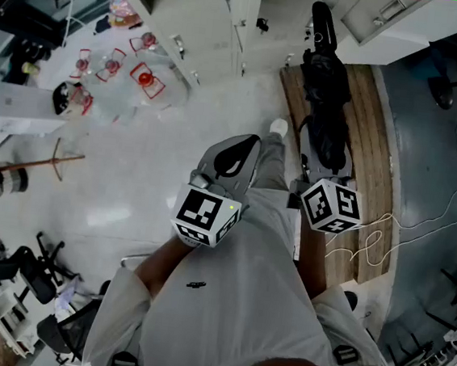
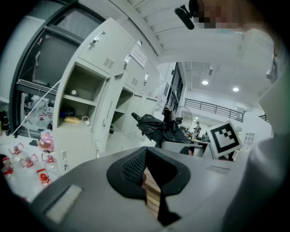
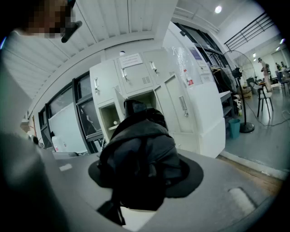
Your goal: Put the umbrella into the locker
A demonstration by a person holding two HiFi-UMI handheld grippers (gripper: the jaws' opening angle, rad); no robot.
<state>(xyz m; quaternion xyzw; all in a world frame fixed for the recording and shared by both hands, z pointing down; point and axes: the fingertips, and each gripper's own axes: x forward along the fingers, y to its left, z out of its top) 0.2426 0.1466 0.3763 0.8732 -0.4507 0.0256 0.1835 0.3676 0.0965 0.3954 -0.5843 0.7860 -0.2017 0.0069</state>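
Note:
My right gripper (image 1: 321, 165) is shut on a black folded umbrella (image 1: 323, 91), which points away from me toward the white lockers (image 1: 231, 8). In the right gripper view the umbrella (image 3: 140, 149) fills the space between the jaws and hides the pads. Behind it an open locker compartment (image 3: 144, 99) faces me. My left gripper (image 1: 247, 146) hangs beside it at the left, tips together and nothing in them. In the left gripper view its pads (image 2: 133, 165) meet at the tip. The umbrella (image 2: 158, 127) shows to the right, open locker compartments (image 2: 84, 97) to the left.
A wooden strip of floor (image 1: 374, 153) runs under the umbrella. Clear packs with red items (image 1: 142, 76) lie on the floor at the left, with a wooden stick (image 1: 52, 160) nearby. Black chairs (image 1: 24, 270) stand at the lower left. A white cable (image 1: 419, 222) trails at the right.

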